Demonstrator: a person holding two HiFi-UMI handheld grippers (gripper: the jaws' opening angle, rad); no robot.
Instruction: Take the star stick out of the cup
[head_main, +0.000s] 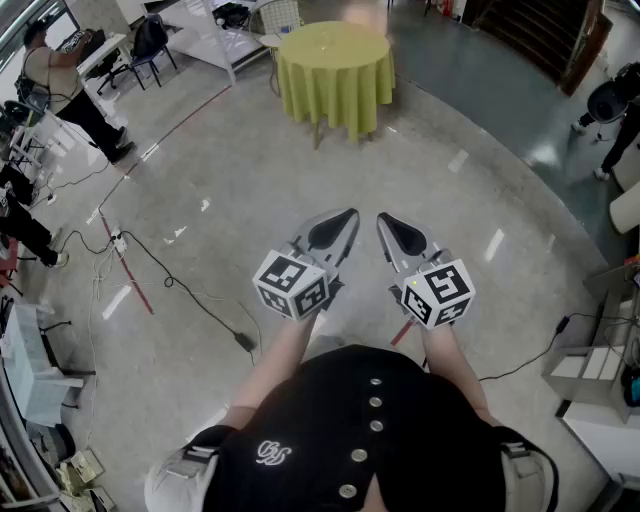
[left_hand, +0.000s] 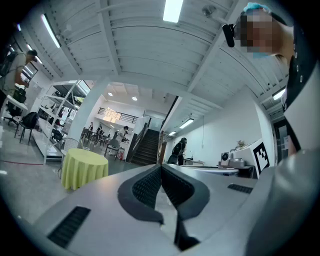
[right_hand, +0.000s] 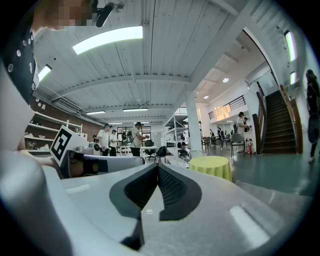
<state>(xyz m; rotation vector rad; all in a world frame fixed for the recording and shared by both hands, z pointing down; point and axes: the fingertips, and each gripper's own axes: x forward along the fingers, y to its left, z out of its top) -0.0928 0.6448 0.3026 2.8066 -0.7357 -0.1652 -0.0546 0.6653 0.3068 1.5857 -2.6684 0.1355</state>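
We find no words or numbers we can read. At lower centre of the head view, the left cube (head_main: 292, 285) and right cube (head_main: 441, 292) bear only black-and-white square patterns. The white emblem (head_main: 268, 452) on the black shirt (head_main: 420, 450) is too small to make out.

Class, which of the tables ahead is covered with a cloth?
The round table, draped in yellow-green; the white table to its left has no cloth.

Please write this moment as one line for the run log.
left claw: shut, empty | right claw: shut, empty | green table: far ahead, not reached
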